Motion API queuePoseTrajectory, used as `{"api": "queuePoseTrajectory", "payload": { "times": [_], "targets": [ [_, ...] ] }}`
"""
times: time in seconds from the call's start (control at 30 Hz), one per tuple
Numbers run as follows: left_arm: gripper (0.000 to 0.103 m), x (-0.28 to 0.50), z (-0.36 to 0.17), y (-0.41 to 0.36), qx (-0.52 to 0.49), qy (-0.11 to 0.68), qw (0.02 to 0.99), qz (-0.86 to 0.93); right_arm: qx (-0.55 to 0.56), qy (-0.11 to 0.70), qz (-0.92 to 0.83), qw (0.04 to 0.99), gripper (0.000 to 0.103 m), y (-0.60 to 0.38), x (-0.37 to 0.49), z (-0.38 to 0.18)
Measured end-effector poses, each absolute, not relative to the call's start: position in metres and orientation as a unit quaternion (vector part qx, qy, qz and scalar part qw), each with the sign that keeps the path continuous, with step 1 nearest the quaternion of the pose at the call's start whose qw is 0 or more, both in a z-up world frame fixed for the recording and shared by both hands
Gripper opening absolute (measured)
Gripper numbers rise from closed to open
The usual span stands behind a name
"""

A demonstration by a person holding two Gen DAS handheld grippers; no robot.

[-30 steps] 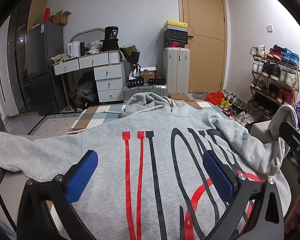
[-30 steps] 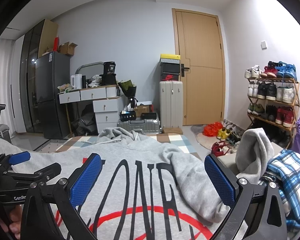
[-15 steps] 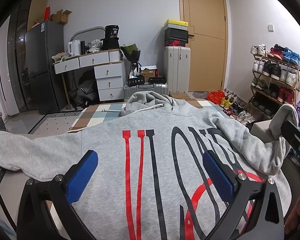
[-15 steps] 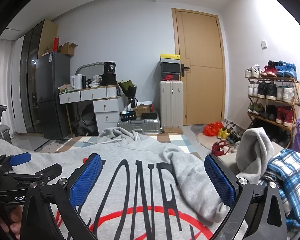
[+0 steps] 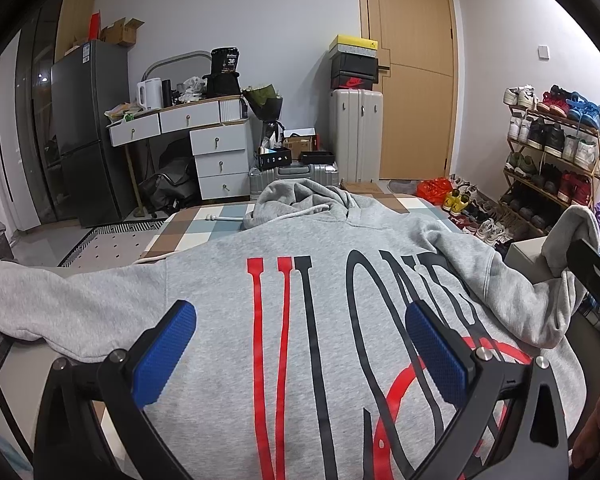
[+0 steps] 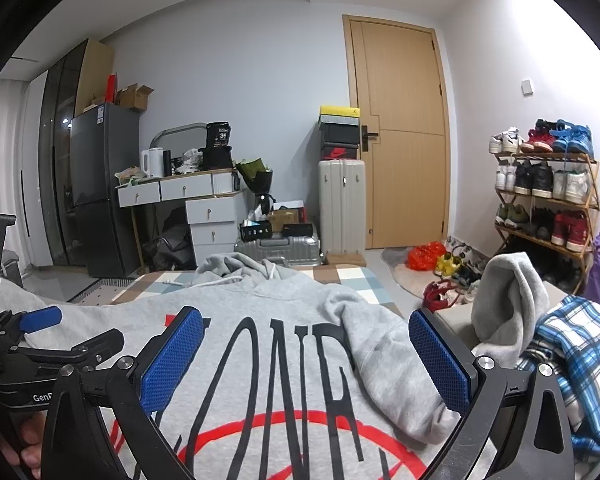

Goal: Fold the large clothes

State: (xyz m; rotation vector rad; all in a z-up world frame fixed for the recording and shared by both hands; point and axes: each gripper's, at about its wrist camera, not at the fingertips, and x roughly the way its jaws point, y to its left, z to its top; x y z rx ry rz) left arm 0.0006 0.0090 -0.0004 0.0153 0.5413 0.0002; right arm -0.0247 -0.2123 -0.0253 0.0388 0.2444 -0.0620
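A grey hoodie (image 5: 228, 292) with red and black lettering lies flat, front up, on a checked surface (image 5: 196, 232), hood at the far end. It also shows in the right wrist view (image 6: 300, 332). Its left sleeve (image 5: 52, 304) stretches out left; its right sleeve (image 6: 384, 356) drapes over a box at the right. My left gripper (image 5: 300, 336) is open and empty, hovering over the chest lettering. My right gripper (image 6: 306, 344) is open and empty above the hoodie's right half. The left gripper (image 6: 44, 336) shows at the left of the right wrist view.
A blue plaid garment (image 6: 568, 356) lies at the right beside the sleeve. Beyond the surface stand a white desk (image 5: 196, 136), a fridge (image 5: 88, 128), suitcases (image 5: 356, 132), a door (image 5: 412, 72) and a shoe rack (image 5: 552, 148) with shoes on the floor.
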Motion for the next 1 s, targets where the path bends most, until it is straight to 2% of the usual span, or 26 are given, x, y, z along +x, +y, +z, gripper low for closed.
{"api": "queuePoseTrajectory", "payload": {
  "times": [0.73,1.0],
  "targets": [
    [0.102,0.001,0.0,0.007,0.007,0.271,0.962,-0.003,0.031,0.133,-0.032,0.99,0.103,-0.215,-0.022,-0.032],
    [0.102,0.004,-0.003,0.008,0.009,0.284,0.959,-0.009,0.039,0.129,-0.058,0.989,0.103,-0.243,-0.017,-0.012]
  ]
}}
